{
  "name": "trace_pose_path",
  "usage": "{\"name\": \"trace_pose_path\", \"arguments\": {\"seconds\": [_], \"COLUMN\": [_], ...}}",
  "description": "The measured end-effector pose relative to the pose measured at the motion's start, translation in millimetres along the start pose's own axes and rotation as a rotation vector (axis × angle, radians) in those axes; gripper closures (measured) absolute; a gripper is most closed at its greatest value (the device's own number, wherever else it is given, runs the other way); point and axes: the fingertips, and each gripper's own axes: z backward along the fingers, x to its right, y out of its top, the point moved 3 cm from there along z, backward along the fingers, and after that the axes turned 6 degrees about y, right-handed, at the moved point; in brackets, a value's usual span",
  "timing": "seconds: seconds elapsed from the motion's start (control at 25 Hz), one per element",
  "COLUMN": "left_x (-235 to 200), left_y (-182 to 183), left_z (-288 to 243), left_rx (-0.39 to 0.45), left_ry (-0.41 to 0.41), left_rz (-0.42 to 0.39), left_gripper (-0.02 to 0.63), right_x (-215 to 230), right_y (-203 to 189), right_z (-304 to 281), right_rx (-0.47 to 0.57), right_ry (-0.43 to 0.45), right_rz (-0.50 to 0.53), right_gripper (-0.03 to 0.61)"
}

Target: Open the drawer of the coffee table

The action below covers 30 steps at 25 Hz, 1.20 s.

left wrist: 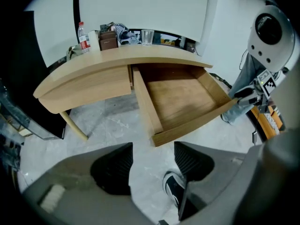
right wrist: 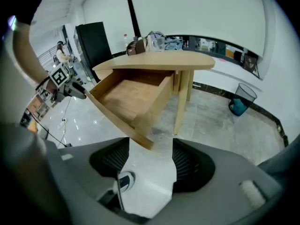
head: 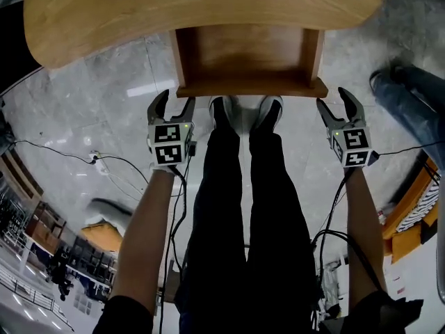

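**A:** What's the biggest thing there?

**B:** The coffee table (head: 139,12), light wood with a curved top. Everything else I'll place from it.

**A:** And the drawer?

**B:** The drawer (head: 247,54) is pulled well out from under the coffee table's top, toward the person. Its wooden floor is bare. In the left gripper view the drawer (left wrist: 178,97) juts out to the right of a closed front panel.

**A:** Where is the person?

**B:** Standing right at the coffee table's near edge. The legs (head: 243,207) are in dark trousers, centred on the pulled-out drawer.

**A:** The grippers?

**B:** The left gripper (head: 178,97) hangs just off the coffee table's drawer front at its left corner, near it but not touching. Its jaws stand apart, with only floor and a shoe showing through the gap. The right gripper (head: 334,97) sits the same way at the right corner, jaws also spread and clamped on nothing.

**A:** Smaller things?

**B:** A dark bin (right wrist: 243,99) stands on the floor well beyond the coffee table, by the wall. The shoes (head: 224,110) are tucked just under the drawer front. On the coffee table's far edge stand a bottle (left wrist: 83,35) with a red label and a clear glass (left wrist: 147,36).
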Motion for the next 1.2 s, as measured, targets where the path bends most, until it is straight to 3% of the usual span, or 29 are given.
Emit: {"name": "trace_pose_path", "arguments": {"seconds": [0.12, 0.2, 0.44, 0.64, 0.8, 1.04, 1.2], "left_x": [-18.2, -30.0, -32.4, 10.4, 45.4, 72.3, 76.7], "left_y": [0.5, 10.6, 112.8, 226.9, 301.0, 345.9, 381.4], "left_z": [28.2, 52.1, 147.4, 244.5, 338.0, 444.2, 510.9], "left_rx": [-0.008, 0.012, 0.242, 0.490, 0.684, 0.821, 0.929], "left_ry": [0.044, 0.073, 0.097, 0.023, -0.060, -0.144, -0.154], "left_rz": [0.014, 0.027, 0.088, 0.093, 0.124, 0.133, 0.088], "left_gripper": [0.327, 0.327, 0.344, 0.377, 0.462, 0.607, 0.612], "right_x": [6.5, 13.7, 24.5, -0.1, -36.7, -101.3, -133.5], "right_y": [19.5, 42.5, 154.0, 245.9, 310.8, 384.8, 442.7], "right_z": [40.5, 69.4, 156.7, 230.6, 288.7, 355.7, 406.4], "right_rx": [0.010, 0.069, 0.377, 0.577, 0.698, 0.801, 0.890], "right_ry": [-0.059, -0.098, -0.142, -0.097, -0.036, 0.044, 0.077], "right_rz": [0.094, 0.086, -0.032, -0.062, -0.055, -0.031, 0.072], "right_gripper": [0.321, 0.337, 0.400, 0.443, 0.489, 0.558, 0.575]}}
